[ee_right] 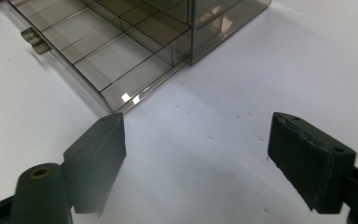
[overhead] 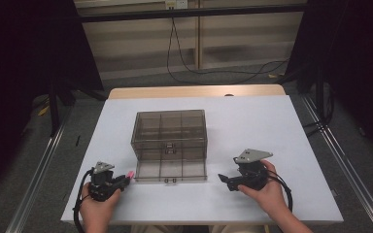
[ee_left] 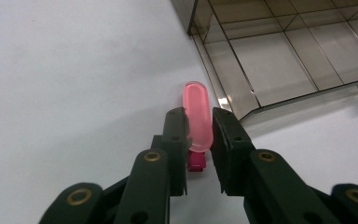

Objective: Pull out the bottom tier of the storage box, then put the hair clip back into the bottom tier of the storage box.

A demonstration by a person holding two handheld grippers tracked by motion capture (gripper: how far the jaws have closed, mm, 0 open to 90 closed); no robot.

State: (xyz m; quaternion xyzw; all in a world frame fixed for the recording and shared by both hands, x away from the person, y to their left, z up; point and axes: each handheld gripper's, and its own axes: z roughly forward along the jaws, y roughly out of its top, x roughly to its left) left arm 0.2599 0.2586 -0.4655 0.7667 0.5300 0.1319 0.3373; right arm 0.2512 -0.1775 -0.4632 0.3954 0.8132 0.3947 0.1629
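Note:
A smoky clear compartment box [overhead: 170, 127] stands mid-table, its lid [overhead: 171, 170] folded down flat toward me. At the lid's left front corner, my left gripper [overhead: 126, 178] is shut on a small pink translucent capsule with a magenta end [overhead: 131, 174]. In the left gripper view the capsule [ee_left: 198, 114] sticks out forward between the jaws, low over the white table, just left of the lid [ee_left: 279, 60]. My right gripper [overhead: 226, 181] rests right of the lid. It stands open [ee_right: 198, 123] with nothing between its fingers, near the lid's corner [ee_right: 121, 95].
The white tabletop [overhead: 272, 126] has bare room on both sides of the box and behind it. Two latch tabs [overhead: 170, 180] jut from the lid's front edge. Black frame posts and cables stand beyond the table's far edge.

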